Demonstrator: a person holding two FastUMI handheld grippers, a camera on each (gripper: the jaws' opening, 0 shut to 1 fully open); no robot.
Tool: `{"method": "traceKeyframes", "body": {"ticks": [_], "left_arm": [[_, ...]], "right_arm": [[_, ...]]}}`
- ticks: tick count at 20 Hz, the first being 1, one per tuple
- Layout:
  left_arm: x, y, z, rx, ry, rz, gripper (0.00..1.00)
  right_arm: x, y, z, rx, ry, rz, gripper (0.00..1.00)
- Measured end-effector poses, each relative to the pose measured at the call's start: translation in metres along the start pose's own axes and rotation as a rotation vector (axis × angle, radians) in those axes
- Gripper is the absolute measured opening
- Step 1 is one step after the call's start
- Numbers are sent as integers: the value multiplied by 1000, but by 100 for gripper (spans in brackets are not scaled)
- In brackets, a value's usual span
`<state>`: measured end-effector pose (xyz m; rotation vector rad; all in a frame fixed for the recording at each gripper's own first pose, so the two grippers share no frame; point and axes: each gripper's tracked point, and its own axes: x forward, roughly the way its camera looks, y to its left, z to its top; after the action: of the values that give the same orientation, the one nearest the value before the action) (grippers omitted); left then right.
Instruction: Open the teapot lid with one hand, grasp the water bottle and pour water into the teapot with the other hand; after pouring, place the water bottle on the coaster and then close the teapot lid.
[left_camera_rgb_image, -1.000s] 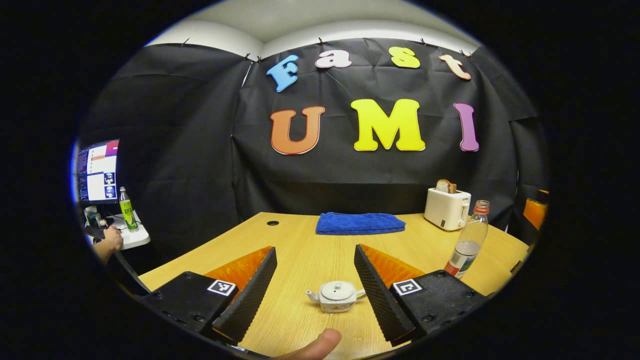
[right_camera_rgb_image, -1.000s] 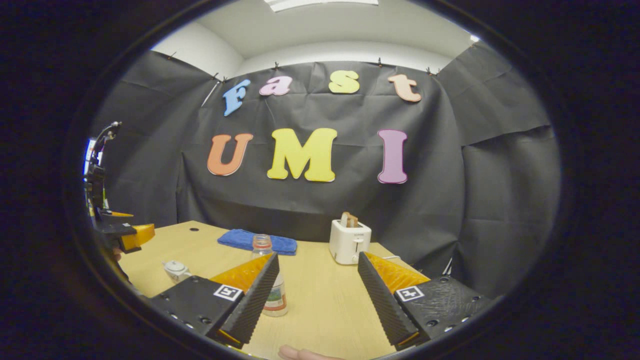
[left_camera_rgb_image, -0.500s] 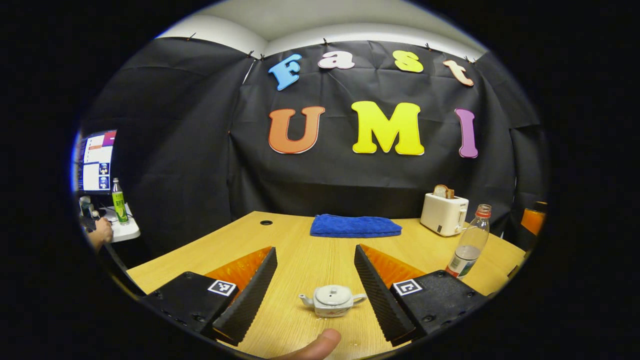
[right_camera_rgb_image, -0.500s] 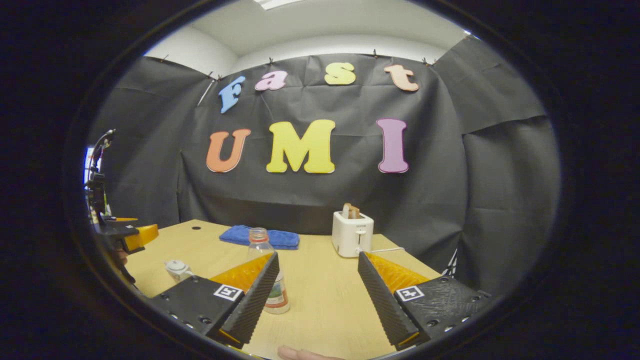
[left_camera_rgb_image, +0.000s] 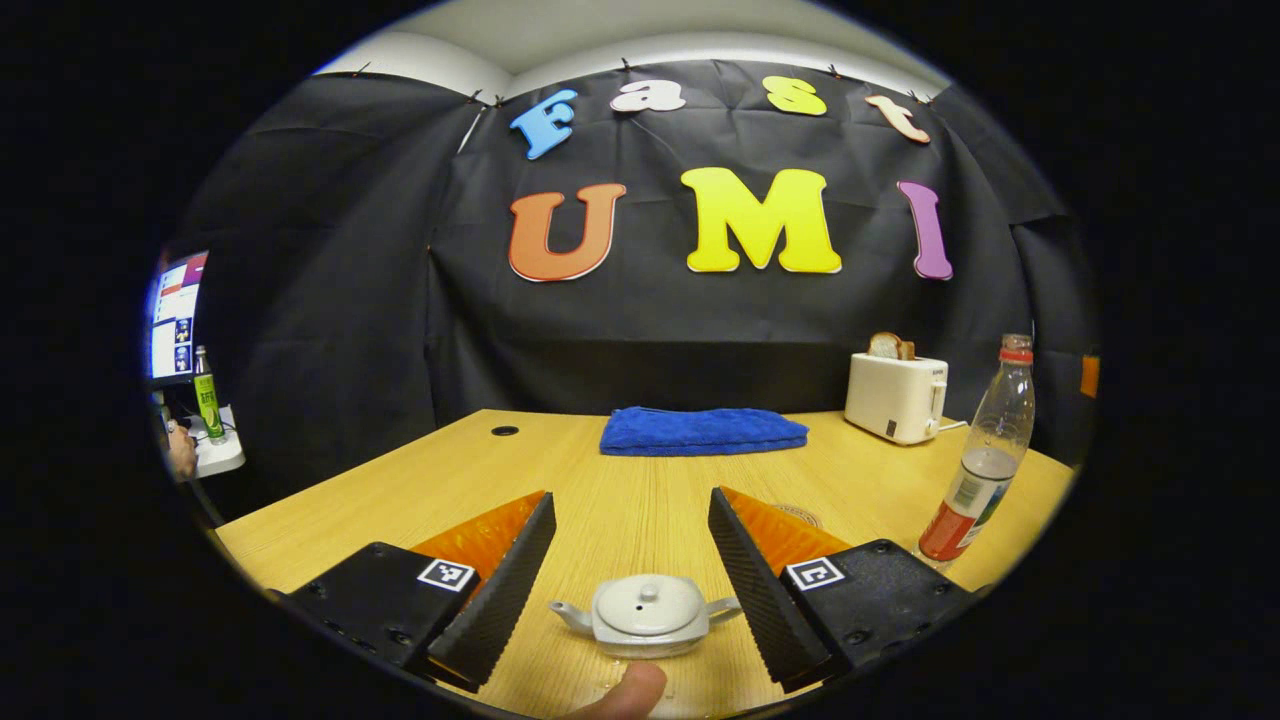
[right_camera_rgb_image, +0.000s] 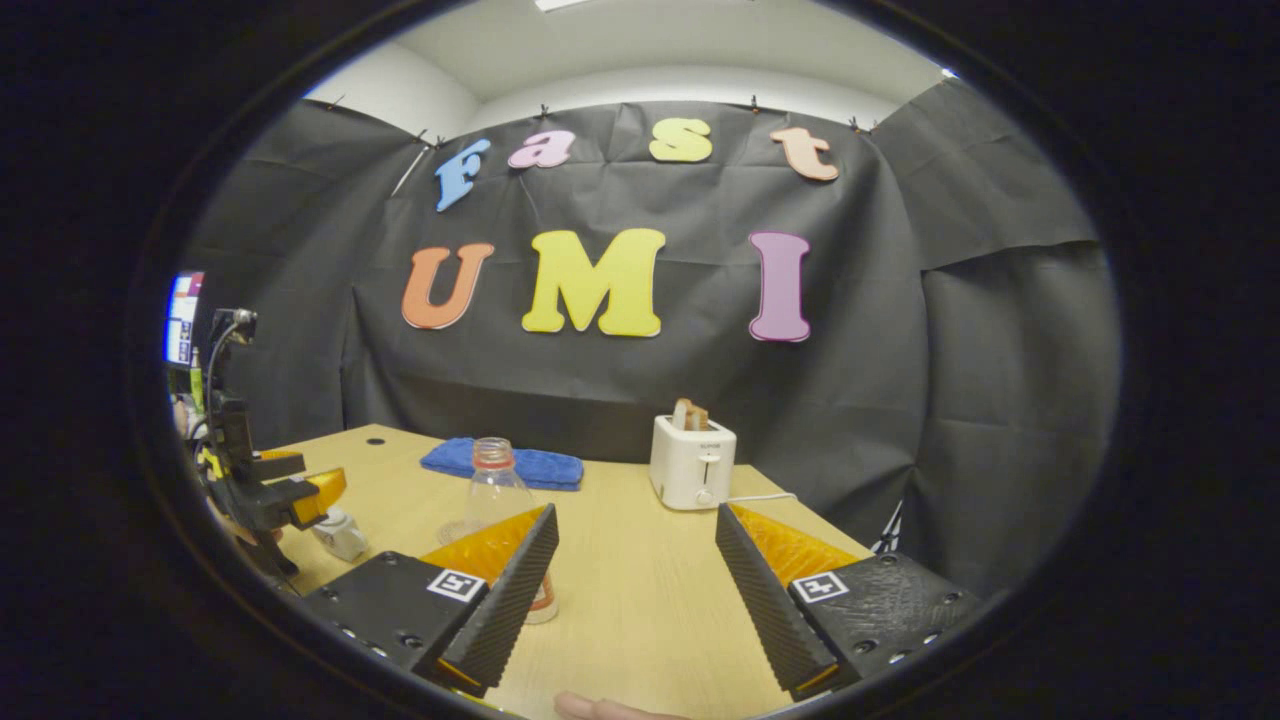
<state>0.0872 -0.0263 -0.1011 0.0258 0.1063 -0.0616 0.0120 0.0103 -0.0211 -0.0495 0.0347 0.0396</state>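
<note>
Wooden table (left_camera_rgb_image: 620, 500) is filling the foreground. Left gripper (left_camera_rgb_image: 632, 590) is hovering with jaws spread wide, the lidded teapot (left_camera_rgb_image: 645, 615) sitting between them, untouched. Right gripper (right_camera_rgb_image: 637, 595) is gaping empty, the water bottle (right_camera_rgb_image: 497, 500) standing behind its left finger. Farther back, a blue towel (left_camera_rgb_image: 703, 430) and toaster (left_camera_rgb_image: 895, 398) are sitting.

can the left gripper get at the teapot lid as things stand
Probably yes. The left gripper is open, and the teapot sits on the table between its fingers with its lid on and nothing over it.
</note>
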Motion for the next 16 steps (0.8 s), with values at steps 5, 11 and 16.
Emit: {"method": "traceKeyframes", "body": {"ticks": [5,11,16], "left_arm": [[8,-6,-16,20,34,-21,80],[14,-3,-30,-21,85,-35,44],[16,-4,-28,-28,77,-56,22]], "right_arm": [[2,2,-4,1,10,1,97],[2,7,-5,-6,12,11,97],[4,13,-9,-6,24,25,95]]}}
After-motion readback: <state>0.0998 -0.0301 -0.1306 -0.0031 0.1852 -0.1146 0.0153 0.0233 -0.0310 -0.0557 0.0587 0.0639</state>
